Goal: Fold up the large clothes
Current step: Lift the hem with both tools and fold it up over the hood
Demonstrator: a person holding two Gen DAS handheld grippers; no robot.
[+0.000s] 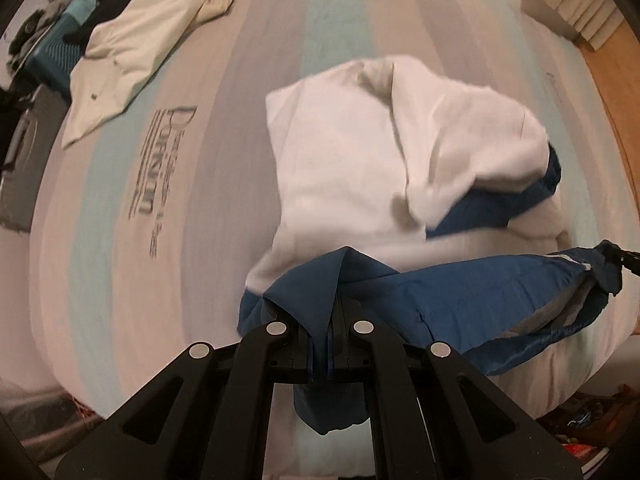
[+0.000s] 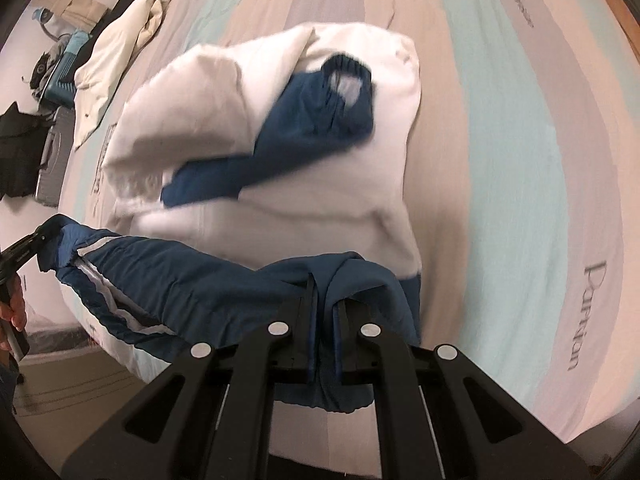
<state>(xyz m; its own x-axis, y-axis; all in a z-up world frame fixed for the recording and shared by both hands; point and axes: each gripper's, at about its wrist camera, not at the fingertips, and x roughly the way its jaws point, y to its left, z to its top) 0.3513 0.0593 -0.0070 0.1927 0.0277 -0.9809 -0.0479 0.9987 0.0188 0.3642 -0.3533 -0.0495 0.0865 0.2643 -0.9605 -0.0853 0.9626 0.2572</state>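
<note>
A white and blue jacket (image 1: pixel 344 184) lies on the striped bed, its sleeves folded over its white body (image 2: pixel 320 208). A blue sleeve with an elastic cuff (image 2: pixel 344 80) crosses the middle. My left gripper (image 1: pixel 320 320) is shut on the jacket's blue hem at its near left corner. My right gripper (image 2: pixel 324 312) is shut on the same blue hem (image 2: pixel 200 280) at the near right corner. The hem is lifted and stretched between both grippers. The right gripper's tip shows at the right edge of the left wrist view (image 1: pixel 624 258); the left one shows at the left edge of the right wrist view (image 2: pixel 24 248).
A cream garment (image 1: pixel 136 48) lies at the bed's far left corner, by a dark garment and a teal case (image 1: pixel 52 56). A grey suitcase (image 2: pixel 50 160) stands beside the bed. A wooden frame (image 1: pixel 616 92) borders the bed's right side. The striped sheet (image 2: pixel 520 160) surrounds the jacket.
</note>
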